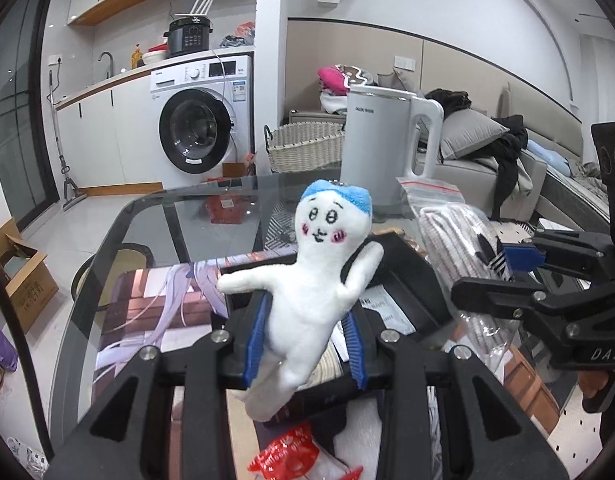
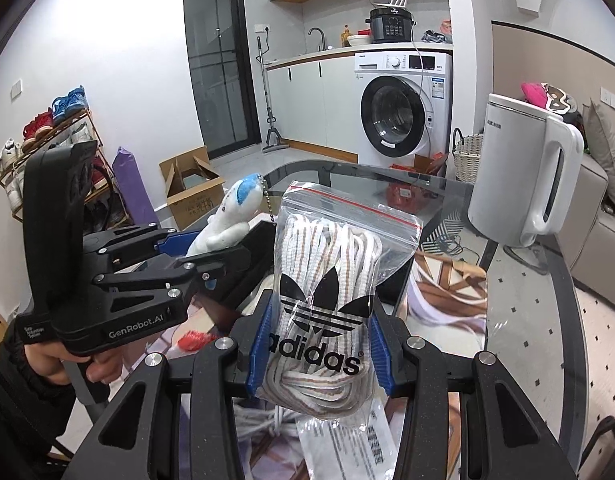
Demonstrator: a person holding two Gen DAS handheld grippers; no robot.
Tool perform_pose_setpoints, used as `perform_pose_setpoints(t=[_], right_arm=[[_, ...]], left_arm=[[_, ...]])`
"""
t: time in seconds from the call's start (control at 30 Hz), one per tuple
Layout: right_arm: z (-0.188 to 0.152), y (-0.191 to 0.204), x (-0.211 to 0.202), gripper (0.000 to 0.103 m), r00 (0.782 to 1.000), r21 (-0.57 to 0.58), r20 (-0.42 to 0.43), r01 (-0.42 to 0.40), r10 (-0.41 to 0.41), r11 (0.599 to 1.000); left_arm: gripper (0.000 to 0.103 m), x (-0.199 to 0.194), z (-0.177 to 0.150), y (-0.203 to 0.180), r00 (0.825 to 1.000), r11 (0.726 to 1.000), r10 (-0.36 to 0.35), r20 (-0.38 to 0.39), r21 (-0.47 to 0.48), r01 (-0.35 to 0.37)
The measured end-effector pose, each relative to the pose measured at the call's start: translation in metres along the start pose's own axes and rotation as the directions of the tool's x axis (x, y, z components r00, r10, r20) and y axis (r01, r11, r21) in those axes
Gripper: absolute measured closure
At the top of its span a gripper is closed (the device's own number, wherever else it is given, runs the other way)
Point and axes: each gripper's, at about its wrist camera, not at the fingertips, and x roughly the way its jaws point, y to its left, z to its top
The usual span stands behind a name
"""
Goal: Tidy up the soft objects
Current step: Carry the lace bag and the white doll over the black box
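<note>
- Fingers of the left gripper (image 1: 305,342), black with blue ribbed pads, are clenched on the one plush doll (image 1: 311,276): fleecy white body, stubby arms spread wide, stitched face with pink cheeks, blue terry cap. Its lower end is hidden between the pads. In the right wrist view the doll (image 2: 223,228) shows from the side, with a bead chain hanging from its cap.
- Right gripper (image 2: 319,344), of the same black and blue make, is grasping one clear zip bag (image 2: 327,280), glossy and crinkled, with a red seal strip on top and a black trefoil logo. Inside it are flat woven laces, white with tan stripes, coiled too tightly to count. From the left wrist camera the bag (image 1: 459,236) is half covered by the right gripper's black frame.
- Bare hand (image 2: 55,360) in a dark sleeve holds the left gripper's handle; its fingers are partly cut off.
- Below the two held things sits a black open box (image 1: 403,280), angular and matte; printed paper and pale cord lie in it, mostly hidden. One red crinkly packet (image 1: 291,456) lies at the near edge, its print unreadable.
- Smooth glass worktop (image 1: 155,220) with a rounded edge carries a printed mat (image 1: 155,296).
- One tall grey kettle (image 1: 383,144) with a white loop handle stands at the worktop's far end.
- Behind it are one woven basket (image 1: 303,148), one white washing machine (image 1: 203,116) with a round dark door, and one cardboard carton (image 2: 195,188), its flaps open.
</note>
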Motion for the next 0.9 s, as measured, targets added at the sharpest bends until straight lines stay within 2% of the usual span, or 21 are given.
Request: perform_pose_setpoints(t=[0.27,0.43,0.73,0.9], right_arm=[[0.014,0.000,0.023,0.060,0.999,-0.010,0.020,0.024,-0.024,1.000],[0.016,-0.004,0.037,0.060,1.000,-0.012,0.005,0.031,-0.031,0.999],[0.016,-0.007,0.058,0.060,0.999,-0.026,-0.028,0.044,-0.045,0.999],[0.016,-0.007,0.068,0.060,0.998,-0.029,-0.030,0.049,-0.050,0.998]], left_arm=[[0.070,0.015,0.005,0.008,1.000,0.999,0.015,0.014,-0.035,-0.014],[0.070,0.028,0.005,0.014,1.000,0.998,0.022,0.010,-0.054,-0.021],[0.069,0.041,0.001,0.005,0.999,0.999,0.041,-0.002,-0.018,-0.041],[0.069,0.042,0.003,0.005,1.000,0.999,0.020,0.009,-0.040,-0.019]])
